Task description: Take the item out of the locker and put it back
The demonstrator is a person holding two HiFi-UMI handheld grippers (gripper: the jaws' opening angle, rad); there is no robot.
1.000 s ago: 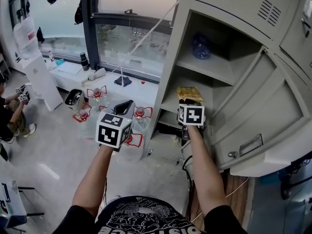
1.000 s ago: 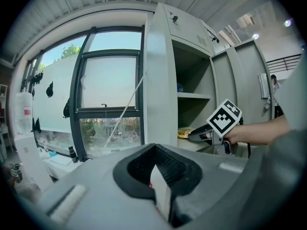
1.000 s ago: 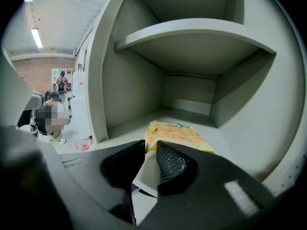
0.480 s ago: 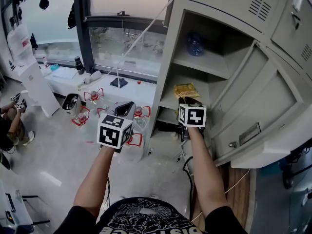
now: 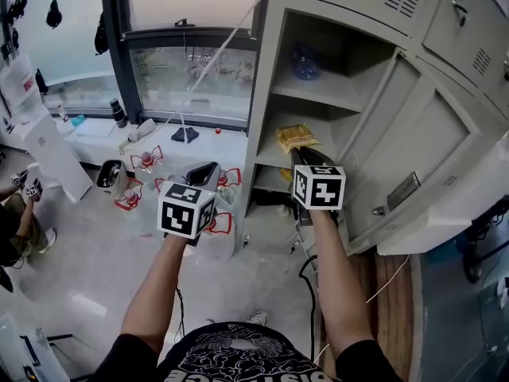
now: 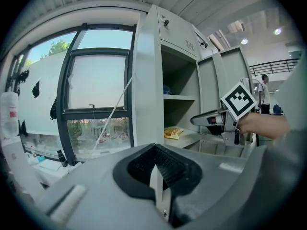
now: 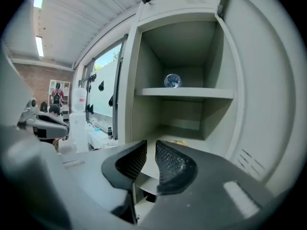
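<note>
grey concrete floor [image 5: 79, 261], with a wooden strip [image 5: 386, 293] at lower right. dark-framed window [image 5: 191, 70], pale above and clear below, admitting daylight; a thin cord [image 5: 219, 54] crosses it slantwise. white ledge [image 5: 203, 142] below the window, a dark bin [image 5: 109, 177] on the floor just beside it. grey metal locker [image 5: 259, 94] to the right of the window, doors open. ribbed ceiling [image 7: 72, 18] with a lit strip lamp [image 7: 39, 46]; a brick wall [image 7: 26, 78] well beyond.
</note>
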